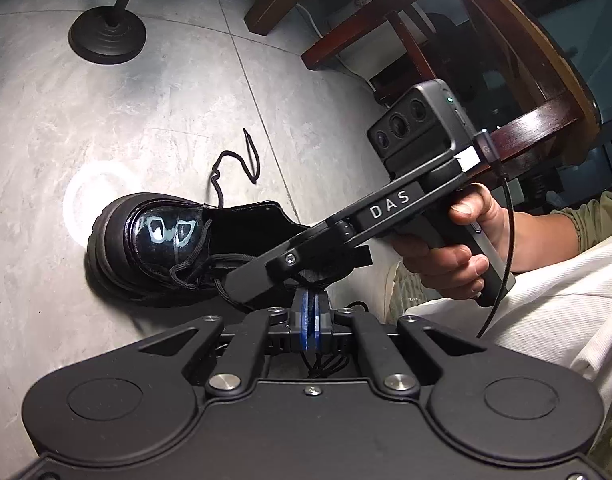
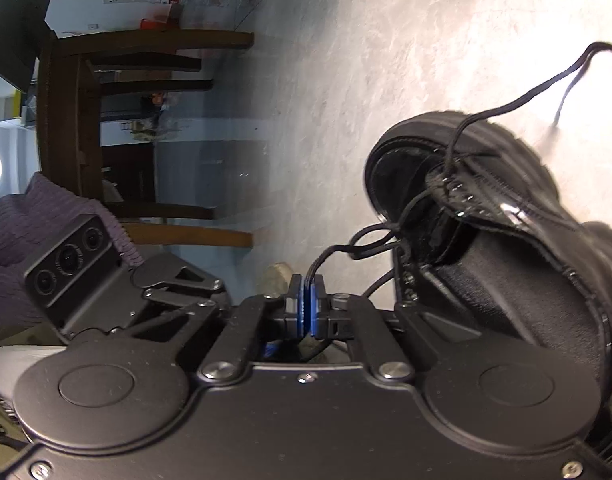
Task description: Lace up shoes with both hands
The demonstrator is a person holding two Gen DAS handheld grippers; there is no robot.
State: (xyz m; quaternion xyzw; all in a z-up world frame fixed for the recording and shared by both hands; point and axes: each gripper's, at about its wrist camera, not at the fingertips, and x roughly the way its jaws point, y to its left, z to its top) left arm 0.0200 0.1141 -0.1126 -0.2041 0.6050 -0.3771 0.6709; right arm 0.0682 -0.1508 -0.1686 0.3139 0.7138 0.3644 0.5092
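Note:
A glossy black chunky-soled shoe [image 1: 157, 248] lies on the pale floor with its tongue open. One free end of its black lace [image 1: 241, 164] trails over the floor past the toe. My left gripper [image 1: 312, 308] has its blue pads pressed together near the shoe's collar, with lace strands showing just behind them. My right gripper [image 1: 257, 280] crosses in front of it over the eyelets, held by a hand [image 1: 458, 248]. In the right wrist view the right gripper [image 2: 306, 300] is shut on a lace strand [image 2: 346, 246] that runs to the shoe [image 2: 506, 220].
A black round stand base [image 1: 107, 36] sits on the floor at the far left. A dark wooden chair [image 1: 506, 60] stands to the right. The person's white trouser leg [image 1: 526, 320] lies close by. A wooden table [image 2: 77, 120] stands farther off.

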